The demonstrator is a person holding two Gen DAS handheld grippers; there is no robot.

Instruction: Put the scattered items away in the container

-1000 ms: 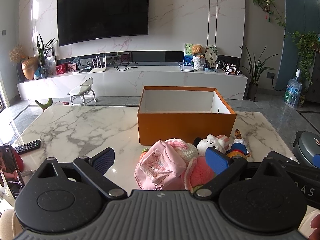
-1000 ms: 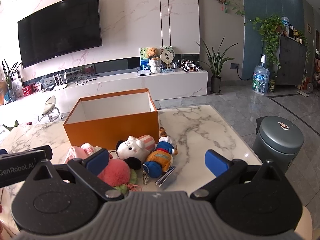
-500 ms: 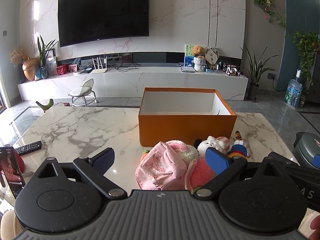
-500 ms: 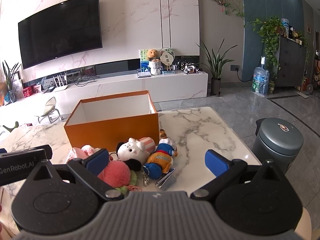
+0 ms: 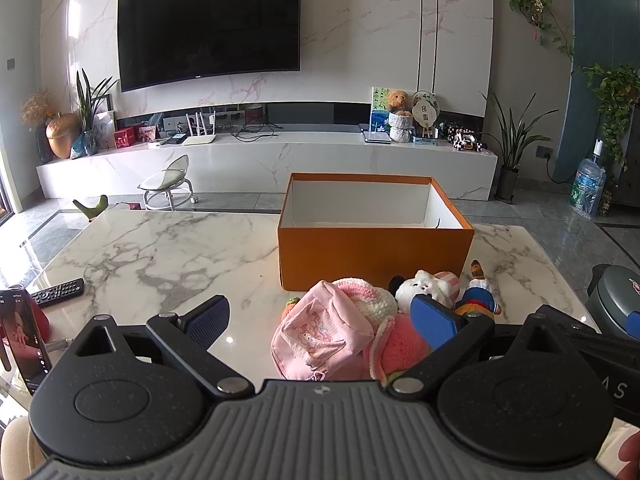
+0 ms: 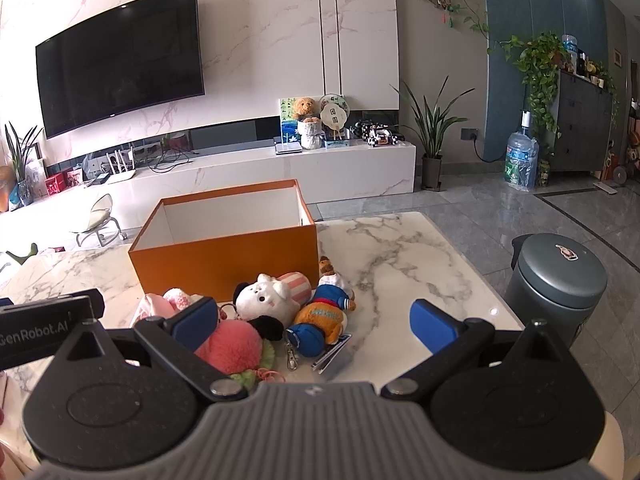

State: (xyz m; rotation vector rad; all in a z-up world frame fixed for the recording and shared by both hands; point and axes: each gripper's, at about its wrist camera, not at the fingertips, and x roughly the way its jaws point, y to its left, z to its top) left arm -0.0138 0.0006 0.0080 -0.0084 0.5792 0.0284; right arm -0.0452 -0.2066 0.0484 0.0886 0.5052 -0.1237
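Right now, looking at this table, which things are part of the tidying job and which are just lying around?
Part of the job:
orange box, open
pink pouch
white plush
pink fluffy ball
blue and orange doll
left gripper and right gripper, both open

Just lying about:
remote control
phone
grey bin, beside the table

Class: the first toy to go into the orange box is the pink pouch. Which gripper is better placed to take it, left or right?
Left. The pink pouch lies between the open left gripper fingers; the right gripper frames the bear instead.
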